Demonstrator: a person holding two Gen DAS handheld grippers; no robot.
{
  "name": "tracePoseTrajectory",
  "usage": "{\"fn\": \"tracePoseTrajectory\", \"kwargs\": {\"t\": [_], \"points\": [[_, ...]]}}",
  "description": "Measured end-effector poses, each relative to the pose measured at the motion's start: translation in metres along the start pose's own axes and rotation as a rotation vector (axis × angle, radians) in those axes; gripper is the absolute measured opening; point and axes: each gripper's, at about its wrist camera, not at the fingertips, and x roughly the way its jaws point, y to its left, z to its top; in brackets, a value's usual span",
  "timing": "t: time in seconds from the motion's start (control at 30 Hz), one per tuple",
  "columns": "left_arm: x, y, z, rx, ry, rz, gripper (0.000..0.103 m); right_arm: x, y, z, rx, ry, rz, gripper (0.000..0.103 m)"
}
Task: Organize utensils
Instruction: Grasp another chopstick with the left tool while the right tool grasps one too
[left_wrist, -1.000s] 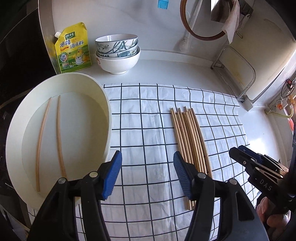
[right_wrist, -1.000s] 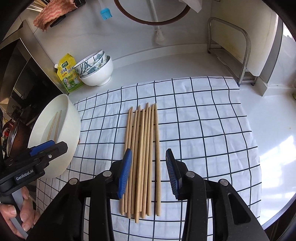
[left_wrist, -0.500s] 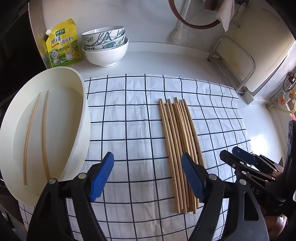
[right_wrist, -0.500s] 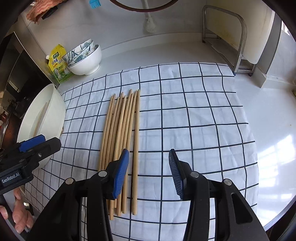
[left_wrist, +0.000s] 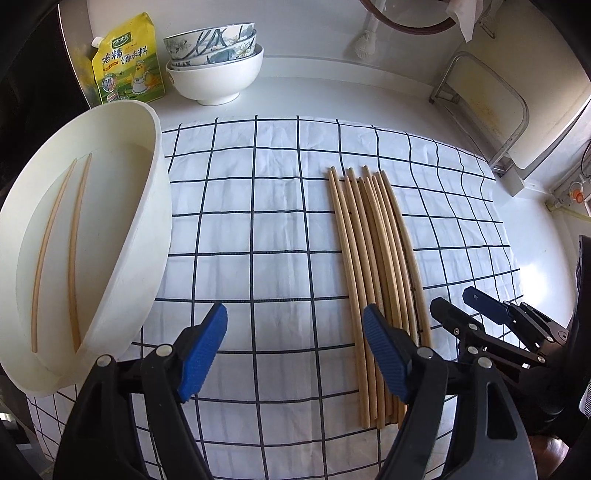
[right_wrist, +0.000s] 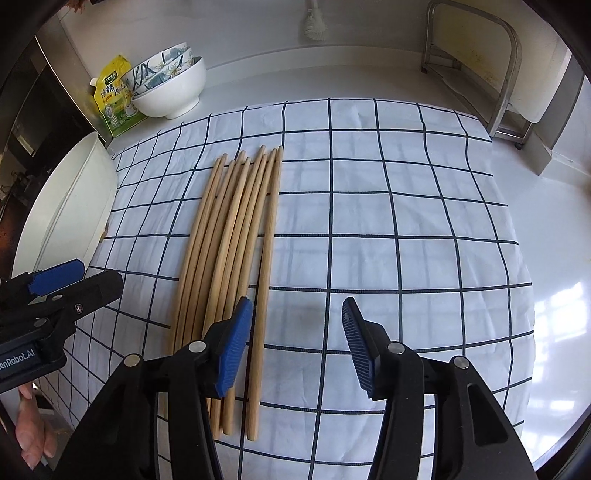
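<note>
Both sets of fingers gape empty, the right gripper (right_wrist: 297, 341) widening while sinking beside the chopsticks (right_wrist: 236, 236), the left gripper (left_wrist: 295, 350) now wider, readying the next pick.

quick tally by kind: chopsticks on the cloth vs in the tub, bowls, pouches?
Chopsticks on cloth: 8
Chopsticks in tub: 2
Bowls: 3
Pouch: 1
Total: 14
</note>
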Motion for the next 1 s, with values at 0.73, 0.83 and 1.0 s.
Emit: {"fn": "tracePoseTrajectory", "kwargs": {"t": [0.73,0.83,1.0], "points": [[0.025,-0.011,-0.016,0.001,0.033,0.012,0.074,0.007,-0.019,-0.003,-0.014,-0.016,-0.071,0.049],[0.031,-0.016,-0.013,0.01,0.026,0.025,0.074,0.004,-0.025,-0.002,-0.004,-0.025,-0.059,0.049],[0.041,-0.023,-0.01,0.024,0.027,0.051,0.074,0.0,-0.028,-0.003,-0.003,-0.044,-0.043,0.049]]}}
